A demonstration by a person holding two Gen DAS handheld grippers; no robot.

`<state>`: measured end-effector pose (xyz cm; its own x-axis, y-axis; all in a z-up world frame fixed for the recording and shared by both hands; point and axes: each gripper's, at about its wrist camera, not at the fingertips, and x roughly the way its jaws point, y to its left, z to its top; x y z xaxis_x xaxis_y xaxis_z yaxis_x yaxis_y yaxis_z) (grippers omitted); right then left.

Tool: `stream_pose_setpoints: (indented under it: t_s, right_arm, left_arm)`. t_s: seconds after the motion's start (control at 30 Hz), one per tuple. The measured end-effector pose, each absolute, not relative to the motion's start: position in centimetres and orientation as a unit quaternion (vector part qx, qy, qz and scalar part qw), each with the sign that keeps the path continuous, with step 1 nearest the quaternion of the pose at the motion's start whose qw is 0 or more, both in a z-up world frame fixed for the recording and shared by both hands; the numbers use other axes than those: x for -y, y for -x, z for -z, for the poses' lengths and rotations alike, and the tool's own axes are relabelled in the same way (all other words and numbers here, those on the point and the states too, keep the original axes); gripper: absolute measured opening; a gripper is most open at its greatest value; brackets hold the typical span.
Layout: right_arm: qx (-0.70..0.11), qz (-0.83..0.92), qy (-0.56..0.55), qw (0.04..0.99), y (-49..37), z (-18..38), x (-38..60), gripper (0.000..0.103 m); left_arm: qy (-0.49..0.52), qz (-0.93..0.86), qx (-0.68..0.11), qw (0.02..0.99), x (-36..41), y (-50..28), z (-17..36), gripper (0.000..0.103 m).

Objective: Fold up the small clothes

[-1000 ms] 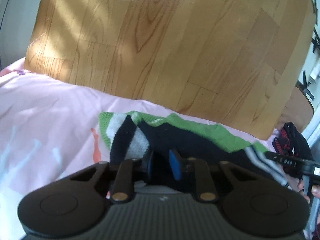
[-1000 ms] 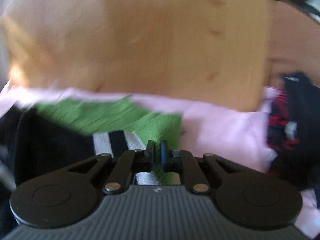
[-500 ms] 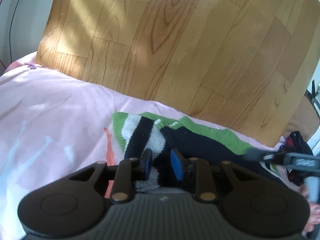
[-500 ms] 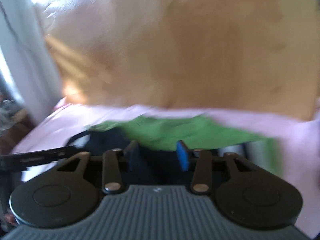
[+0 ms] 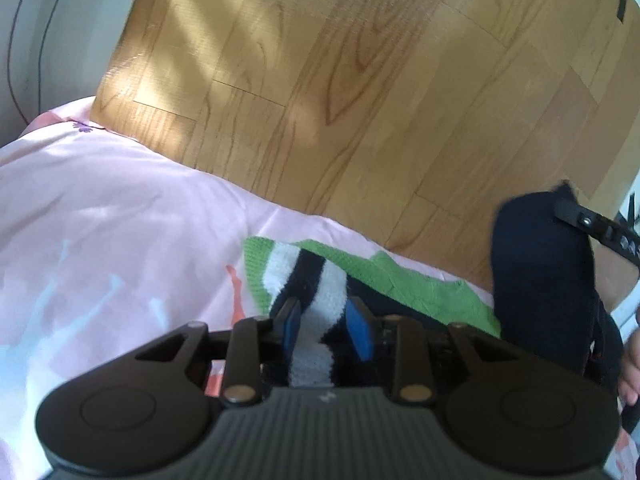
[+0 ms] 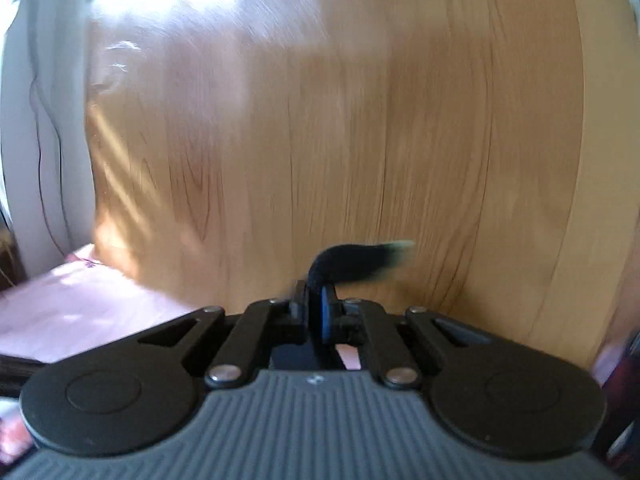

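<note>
- The sock (image 5: pixel 320 296) is a fuzzy knit, banded in green, white and black, lying on the pink sheet (image 5: pixel 120 216) with its cuff end toward the wooden board.
- The left gripper (image 5: pixel 326 326) sits over the striped end; its jaws have just been opening, and the blue pads (image 5: pixel 360 332) stand narrowly apart with the white-and-black knit between them, seemingly not pressing on it.
- The right gripper (image 6: pixel 316 312) is pinched tight on a dark fold of the sock (image 6: pixel 340 268), whose blurred tip curls to the right and fades to pale green.
- From the left wrist camera that end hangs as a dark, rounded flap (image 5: pixel 544 272) lifted above the sheet at the right.
- The sheet is smooth, lightly creased cotton with faint pale-blue and coral prints.
- Behind it rises a board (image 5: pixel 360 100) of glossy wood-grain planks, streaked with sunlight.
- A white wall (image 5: pixel 48 32) with thin cables runs along the left.
</note>
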<state>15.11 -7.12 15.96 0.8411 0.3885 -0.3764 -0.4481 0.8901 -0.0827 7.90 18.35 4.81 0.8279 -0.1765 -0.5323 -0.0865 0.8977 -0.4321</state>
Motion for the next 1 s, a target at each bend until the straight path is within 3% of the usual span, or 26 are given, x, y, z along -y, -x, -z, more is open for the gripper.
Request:
stream_pose_setpoints:
  t_s: [0.1,0.17,0.27,0.3,0.4,0.47,0.8,0.87,0.9,0.97,1.0]
  right_arm:
    - [-0.149,-0.248,0.174,0.941,-12.7,-15.2,4.1,0.009]
    - [-0.155,-0.275,0.247,0.916,-10.7,-12.6,1.2,0.009]
    - [-0.192,-0.336,0.337,0.859,-7.3,-7.5,-2.2,0.011]
    - [-0.205,-0.356,0.334,0.848,-6.6,-6.7,-2.4,0.016]
    - [-0.216,-0.374,0.294,0.853,-5.1,-6.9,-1.3,0.020]
    - [-0.239,-0.393,0.243,0.854,-5.9,-7.7,-0.3,0.030]
    - [-0.340,-0.367,0.005,0.866,-12.4,-9.4,0.8,0.034]
    - [-0.368,-0.403,0.011,0.838,-11.9,-8.4,-1.3,0.034]
    - [-0.369,-0.420,0.038,0.828,-11.0,-7.7,-2.7,0.040]
    - [-0.334,-0.435,0.105,0.830,-8.5,-7.5,-4.3,0.051]
    - [-0.312,-0.441,0.135,0.831,-7.2,-7.5,-4.6,0.051]
  left_arm:
    - [0.233,0.016,-0.289,0.929,-18.9,-7.7,-4.9,0.030]
    - [0.236,0.002,-0.283,0.930,-19.3,-7.6,-5.0,0.041]
    - [0.250,-0.005,-0.278,0.927,-20.2,-7.4,-5.0,0.044]
    - [0.257,-0.006,-0.278,0.926,-20.5,-7.4,-5.0,0.046]
    - [0.269,-0.003,-0.278,0.922,-20.8,-7.5,-4.9,0.048]
    - [0.265,-0.003,-0.282,0.922,-20.5,-7.7,-4.8,0.049]
    - [0.277,-0.015,-0.275,0.921,-21.8,-7.4,-4.9,0.053]
    - [0.285,-0.021,-0.270,0.920,-22.5,-7.1,-5.0,0.053]
    - [0.288,-0.024,-0.267,0.919,-22.8,-7.0,-5.1,0.054]
    - [0.296,-0.031,-0.263,0.918,-23.3,-6.9,-5.2,0.055]
    - [0.300,-0.032,-0.263,0.916,-23.5,-6.9,-5.2,0.056]
